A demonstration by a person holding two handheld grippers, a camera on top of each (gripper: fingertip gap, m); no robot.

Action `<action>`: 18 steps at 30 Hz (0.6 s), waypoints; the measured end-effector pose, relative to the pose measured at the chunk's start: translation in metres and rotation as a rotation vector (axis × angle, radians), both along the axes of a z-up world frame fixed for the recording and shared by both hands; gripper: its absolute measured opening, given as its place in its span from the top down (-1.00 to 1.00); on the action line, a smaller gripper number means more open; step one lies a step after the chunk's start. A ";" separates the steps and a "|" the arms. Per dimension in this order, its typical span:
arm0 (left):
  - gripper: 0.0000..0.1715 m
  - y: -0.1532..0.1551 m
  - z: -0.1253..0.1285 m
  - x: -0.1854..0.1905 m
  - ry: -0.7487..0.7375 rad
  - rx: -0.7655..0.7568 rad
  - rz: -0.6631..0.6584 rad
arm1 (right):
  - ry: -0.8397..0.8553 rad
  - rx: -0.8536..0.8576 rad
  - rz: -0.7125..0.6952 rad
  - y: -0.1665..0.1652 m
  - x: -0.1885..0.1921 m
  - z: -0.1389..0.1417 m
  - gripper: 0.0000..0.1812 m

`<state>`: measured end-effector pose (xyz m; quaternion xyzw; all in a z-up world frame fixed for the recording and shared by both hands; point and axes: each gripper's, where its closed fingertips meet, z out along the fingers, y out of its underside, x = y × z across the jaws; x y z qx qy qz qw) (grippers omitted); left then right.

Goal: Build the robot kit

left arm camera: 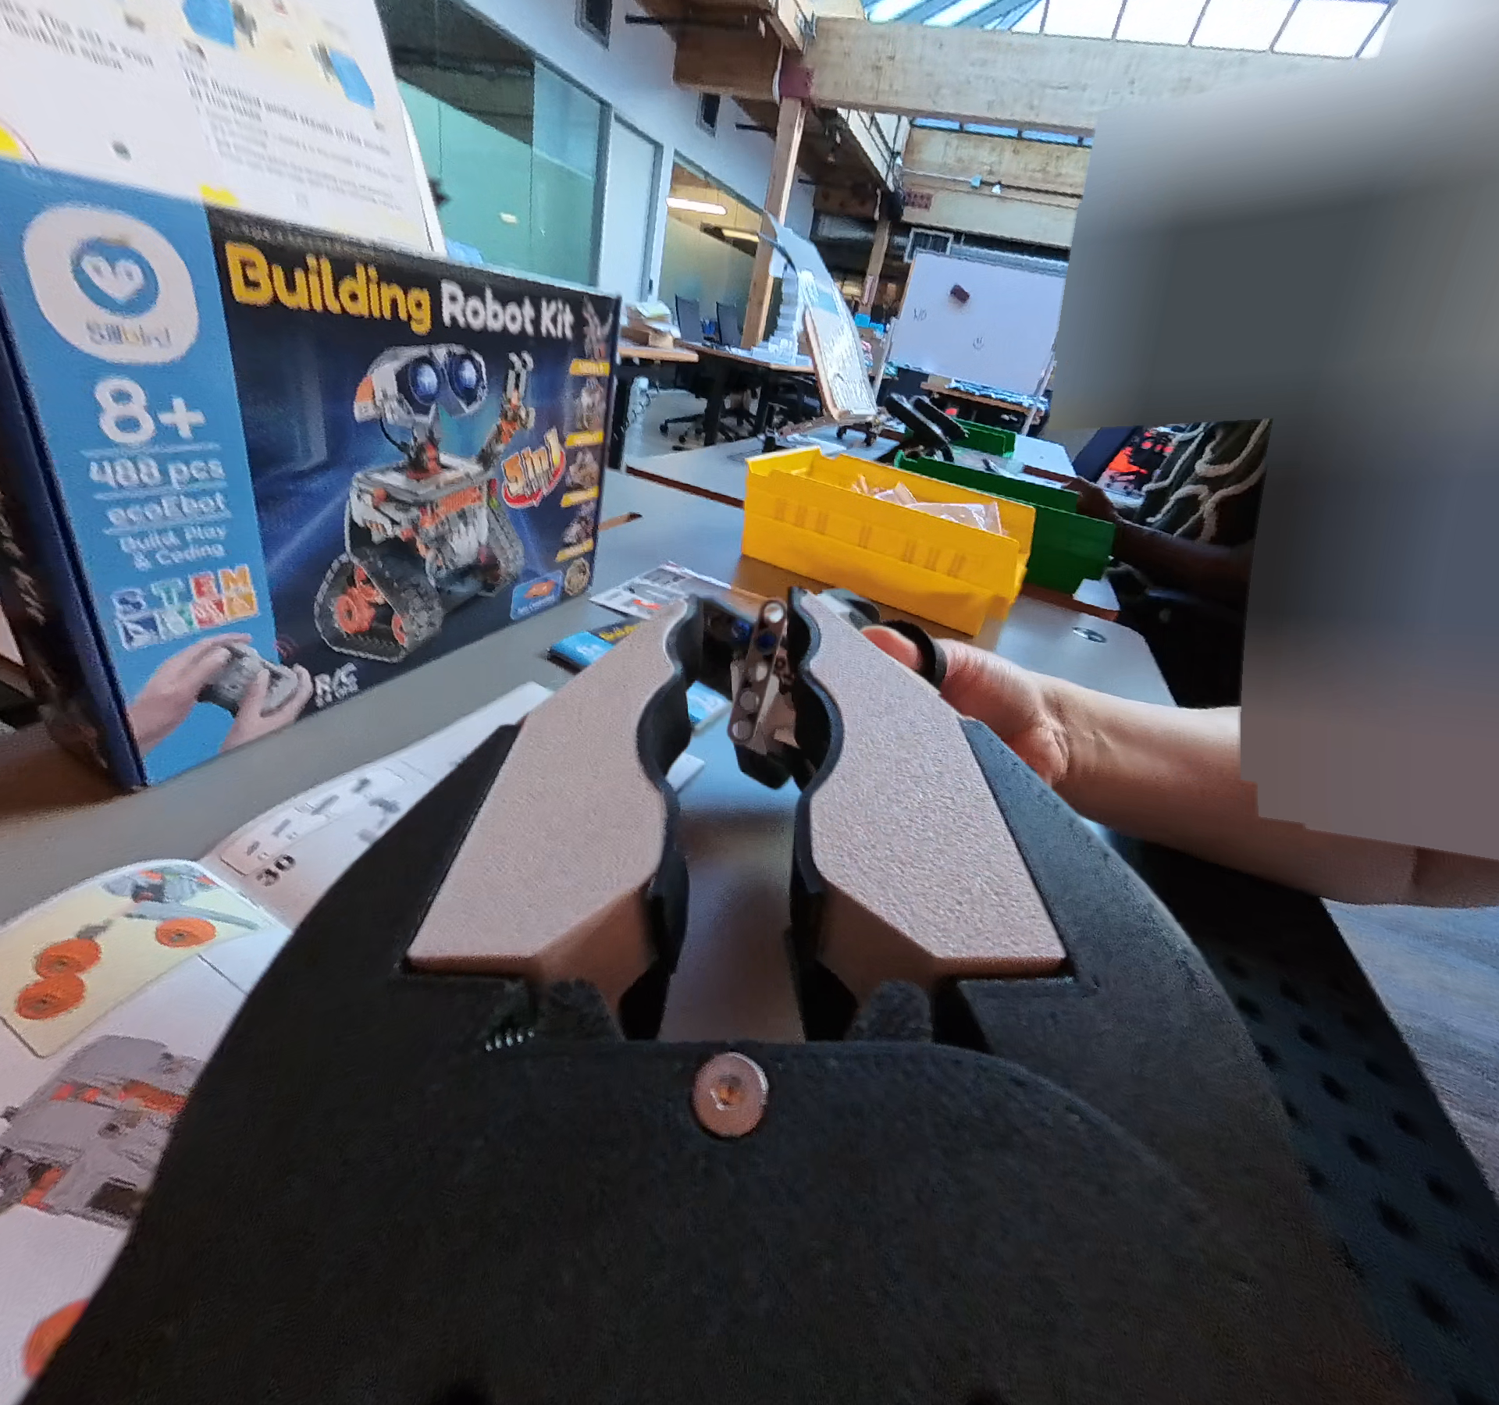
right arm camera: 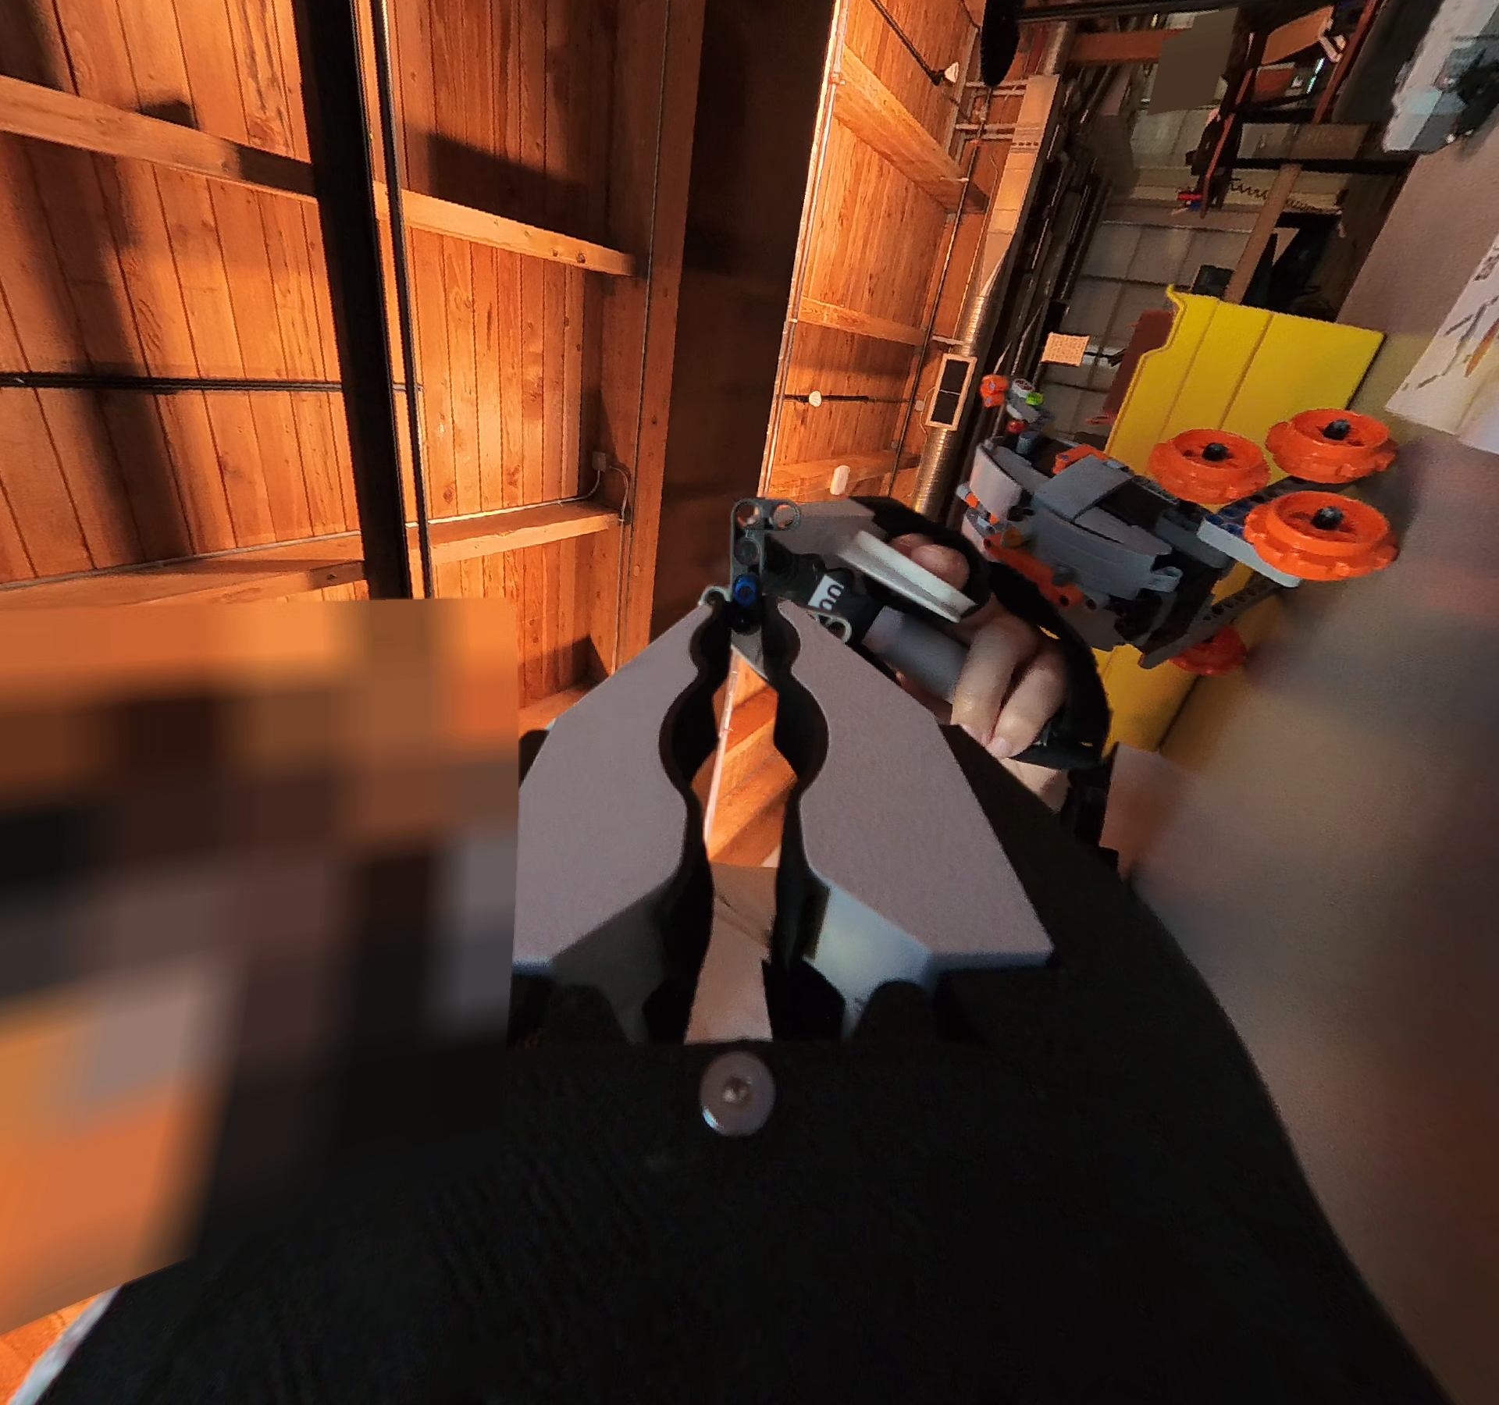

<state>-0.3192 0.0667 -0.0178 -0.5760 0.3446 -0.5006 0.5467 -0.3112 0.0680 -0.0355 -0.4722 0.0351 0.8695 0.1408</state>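
Note:
My left gripper (left arm camera: 746,628) is shut on a small grey beam piece (left arm camera: 761,677) with holes and a blue pin, held above the table. My right gripper (right arm camera: 742,616) is shut on the same grey beam piece (right arm camera: 750,555), whose L-shaped end sticks out past its tips. In the left wrist view, the hand (left arm camera: 990,693) on the right gripper shows just right of my fingers. In the right wrist view, the hand (right arm camera: 1006,677) on the left gripper shows behind the piece. A partly built grey robot model (right arm camera: 1136,547) with orange wheels (right arm camera: 1318,531) stands on the table beyond.
A blue robot kit box (left arm camera: 324,474) stands at the left. Instruction sheets (left arm camera: 122,985) lie on the grey table (left arm camera: 665,531). A yellow bin (left arm camera: 876,547), also in the right wrist view (right arm camera: 1241,377), and green bins (left arm camera: 1063,531) sit farther back. Another person's arm (left arm camera: 1176,555) rests by the bins. The tips of both grippers are at nearly the same place. The partly built grey robot model (right arm camera: 1136,547) is about equally far from each gripper, around 20 centimeters.

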 end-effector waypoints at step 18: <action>0.92 -0.009 -0.018 0.011 0.088 -0.053 -0.102 | -0.127 0.148 -0.046 -0.003 -0.005 0.000 0.92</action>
